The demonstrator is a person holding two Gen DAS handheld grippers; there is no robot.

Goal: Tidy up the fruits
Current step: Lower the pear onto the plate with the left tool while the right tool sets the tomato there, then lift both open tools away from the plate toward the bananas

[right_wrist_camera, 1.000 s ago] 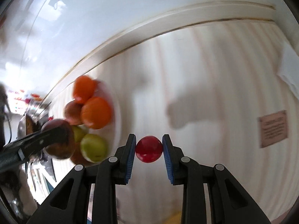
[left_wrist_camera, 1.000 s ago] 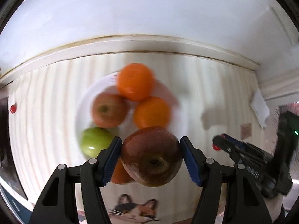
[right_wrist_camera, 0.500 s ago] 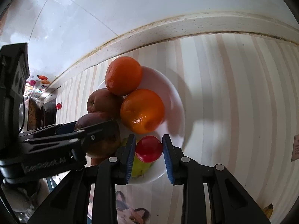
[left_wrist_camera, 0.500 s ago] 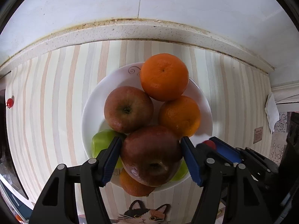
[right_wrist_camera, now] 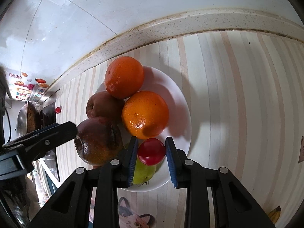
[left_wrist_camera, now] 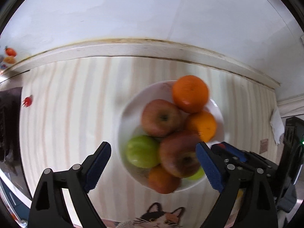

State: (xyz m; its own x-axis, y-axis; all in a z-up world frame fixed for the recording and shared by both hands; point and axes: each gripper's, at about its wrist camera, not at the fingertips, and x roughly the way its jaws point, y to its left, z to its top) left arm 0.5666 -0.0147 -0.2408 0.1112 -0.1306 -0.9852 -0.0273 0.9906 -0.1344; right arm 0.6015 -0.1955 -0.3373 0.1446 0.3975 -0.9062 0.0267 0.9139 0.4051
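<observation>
A white plate (left_wrist_camera: 129, 112) (right_wrist_camera: 180, 102) holds two oranges (left_wrist_camera: 190, 93), a red apple (left_wrist_camera: 161, 116), a green apple (left_wrist_camera: 141, 151), another orange (left_wrist_camera: 161, 180) and a dark red apple (left_wrist_camera: 178, 153) (right_wrist_camera: 98, 140) on top. My left gripper (left_wrist_camera: 153, 163) is open and empty, its jaws wide apart, with the dark apple lying by the right pad. My right gripper (right_wrist_camera: 151, 151) holds a small red fruit (right_wrist_camera: 151, 151) over the plate's near edge, above a green fruit (right_wrist_camera: 143, 171); a narrow gap shows at both pads.
The plate stands on a striped counter against a white tiled wall (right_wrist_camera: 95, 19). A cat picture (left_wrist_camera: 157, 216) lies at the near edge. A small red fruit (left_wrist_camera: 28, 101) lies far left by a dark stove (left_wrist_camera: 9, 123). A paper scrap (left_wrist_camera: 276, 125) lies at right.
My left gripper has opened and let the dark red apple go onto the pile, then shifted left. My right gripper has brought the small red fruit over the plate.
</observation>
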